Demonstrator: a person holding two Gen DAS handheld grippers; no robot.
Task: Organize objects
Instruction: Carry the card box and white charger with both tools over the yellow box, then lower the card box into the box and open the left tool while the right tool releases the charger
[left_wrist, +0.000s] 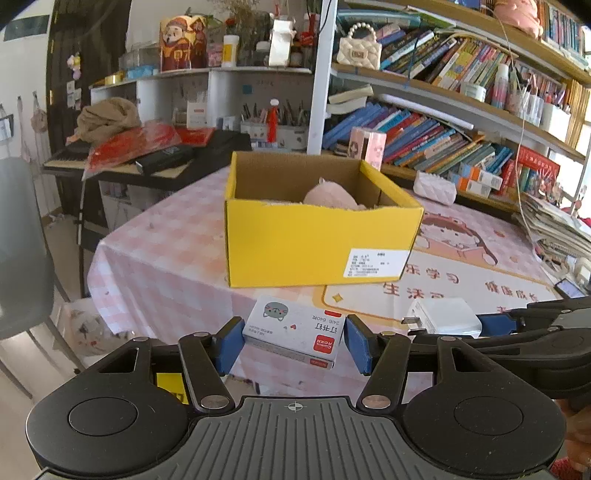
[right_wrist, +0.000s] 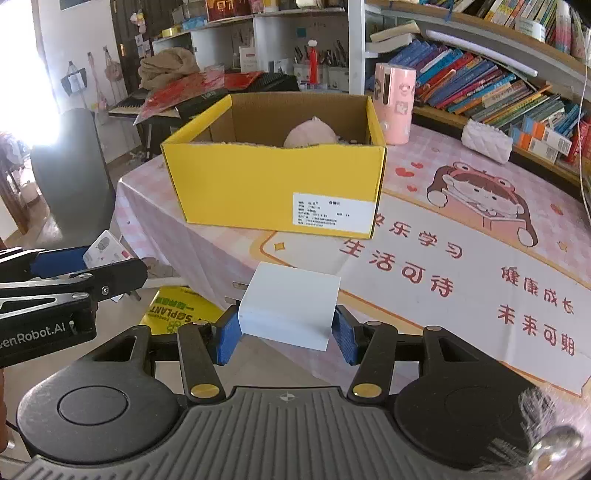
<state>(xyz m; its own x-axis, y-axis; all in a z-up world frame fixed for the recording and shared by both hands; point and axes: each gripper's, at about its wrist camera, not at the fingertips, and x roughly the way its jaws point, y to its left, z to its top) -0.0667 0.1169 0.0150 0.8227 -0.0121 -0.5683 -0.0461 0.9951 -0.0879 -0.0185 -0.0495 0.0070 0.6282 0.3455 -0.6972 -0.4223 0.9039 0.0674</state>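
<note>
Home study room: bookshelves (left_wrist: 436, 122) crammed with colourful books, pen pots (left_wrist: 273, 131), keyboard piano (right_wrist: 129, 103), counter under a pink cartoon cloth (right_wrist: 461, 236), plush toy (left_wrist: 177, 44) on shelf.

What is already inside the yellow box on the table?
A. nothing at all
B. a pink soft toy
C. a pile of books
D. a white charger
B: a rounded pink soft toy shows over the front wall of the yellow box, while the white block sits between the right gripper's pads, outside the box.
</note>
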